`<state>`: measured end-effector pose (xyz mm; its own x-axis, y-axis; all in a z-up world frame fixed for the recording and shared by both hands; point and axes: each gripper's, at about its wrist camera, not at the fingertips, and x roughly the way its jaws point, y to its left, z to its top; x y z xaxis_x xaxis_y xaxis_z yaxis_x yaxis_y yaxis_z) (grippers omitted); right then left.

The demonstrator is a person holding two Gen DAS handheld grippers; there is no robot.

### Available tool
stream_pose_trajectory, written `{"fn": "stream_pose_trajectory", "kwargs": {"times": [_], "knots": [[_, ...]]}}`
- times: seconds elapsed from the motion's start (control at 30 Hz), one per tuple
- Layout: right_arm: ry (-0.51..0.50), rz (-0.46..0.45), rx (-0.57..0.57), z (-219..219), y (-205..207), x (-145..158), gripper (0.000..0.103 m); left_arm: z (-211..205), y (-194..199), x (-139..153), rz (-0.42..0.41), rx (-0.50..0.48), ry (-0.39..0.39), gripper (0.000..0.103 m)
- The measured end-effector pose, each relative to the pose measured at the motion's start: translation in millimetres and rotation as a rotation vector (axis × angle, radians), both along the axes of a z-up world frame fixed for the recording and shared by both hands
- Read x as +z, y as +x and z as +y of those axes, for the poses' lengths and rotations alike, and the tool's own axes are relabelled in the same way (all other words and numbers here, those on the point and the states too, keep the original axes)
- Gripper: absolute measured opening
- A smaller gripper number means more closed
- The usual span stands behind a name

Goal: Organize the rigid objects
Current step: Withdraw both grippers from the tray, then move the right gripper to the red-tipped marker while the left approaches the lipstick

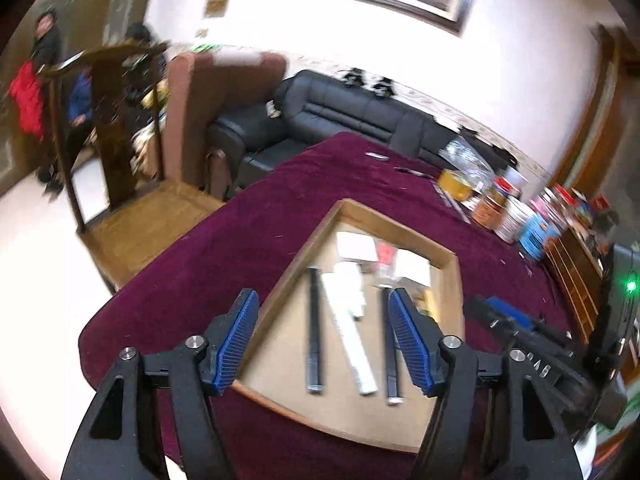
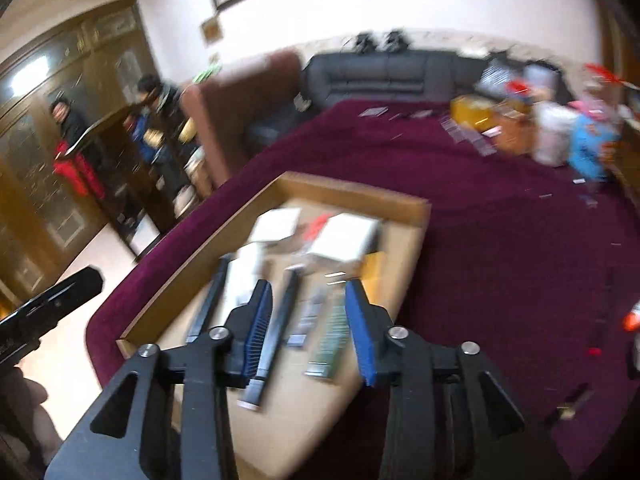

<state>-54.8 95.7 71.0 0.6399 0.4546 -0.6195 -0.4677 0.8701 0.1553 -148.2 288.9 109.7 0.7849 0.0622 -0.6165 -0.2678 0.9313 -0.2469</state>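
A shallow wooden tray (image 1: 276, 276) lies on a dark red tablecloth (image 1: 240, 232). In it lie two long black bars (image 1: 314, 328), a long white stick (image 1: 352, 332), white boxes (image 1: 356, 246) and a red-marked packet (image 1: 386, 256). My left gripper (image 1: 324, 344) is open and empty, held above the tray's near half. In the right wrist view the same tray (image 2: 352, 194) holds a black bar (image 2: 280, 320), a green circuit strip (image 2: 330, 336) and a white box (image 2: 344, 240). My right gripper (image 2: 308, 328) is open and empty above those.
Cans, jars and packets (image 1: 508, 204) crowd the table's far right side (image 2: 560, 136). A wooden chair (image 1: 132, 184) stands at the table's left edge. A black sofa (image 1: 340, 116) is behind. People stand at the far left (image 2: 72, 136).
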Motion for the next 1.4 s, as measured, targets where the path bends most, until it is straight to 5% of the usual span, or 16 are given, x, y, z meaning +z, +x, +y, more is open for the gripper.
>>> {"fn": "stream_pose_trajectory", "kwargs": {"times": [0.13, 0.4, 0.67, 0.9, 1.4], "knots": [[0.014, -0.071, -0.129, -71.4, -3.2, 12.2, 0.058, -52.6, 7.0, 6.7, 0.006, -0.110, 0.082, 0.067], [0.057, -0.042, -0.372, -199.6, -7.8, 0.1, 0.058, -175.3, 30.0, -9.5, 0.118, -0.297, 0.270, 0.067], [0.087, 0.002, -0.531, -297.7, -23.7, -19.0, 0.058, -255.8, 35.0, -22.9, 0.170, -0.377, 0.465, 0.067], [0.132, 0.034, -0.561, -314.4, -18.5, -27.0, 0.058, -272.7, 32.8, -31.1, 0.192, -0.377, 0.532, 0.067], [0.111, 0.078, -0.529, -297.2, -5.9, -40.0, 0.058, -256.4, 47.9, -49.5, 0.261, -0.381, 0.475, 0.067]]}}
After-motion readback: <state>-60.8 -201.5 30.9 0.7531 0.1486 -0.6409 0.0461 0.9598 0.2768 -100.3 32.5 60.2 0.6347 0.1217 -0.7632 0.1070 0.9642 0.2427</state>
